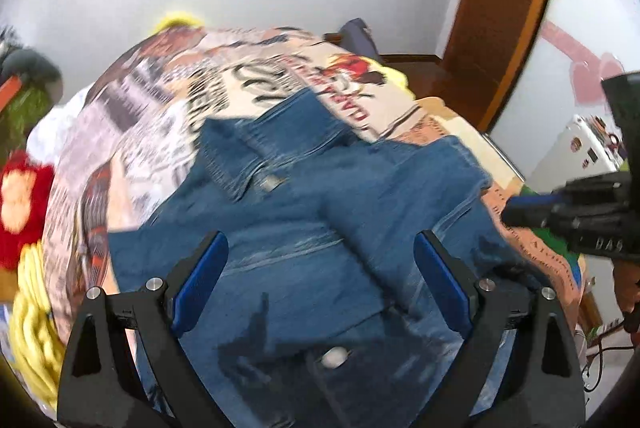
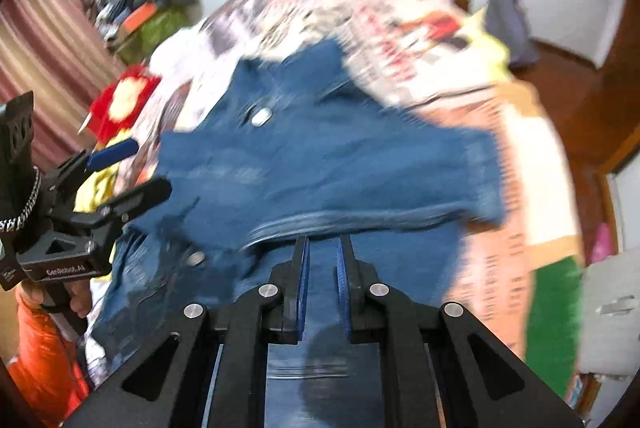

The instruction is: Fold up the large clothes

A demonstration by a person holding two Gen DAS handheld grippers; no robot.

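Observation:
A blue denim jacket lies partly folded on a bed with a printed cover; its collar and a metal button point to the far side. My left gripper is open, hovering just above the denim with nothing between its blue pads. It shows at the left of the right wrist view, open. My right gripper is nearly shut, with a fold of the jacket between its pads at the near edge. It shows at the right edge of the left wrist view.
A red and yellow cushion and yellow fabric lie at the bed's left side. A wooden door frame stands at the right. A pile of clothes sits by the striped curtain. Green fabric hangs at the bed's right.

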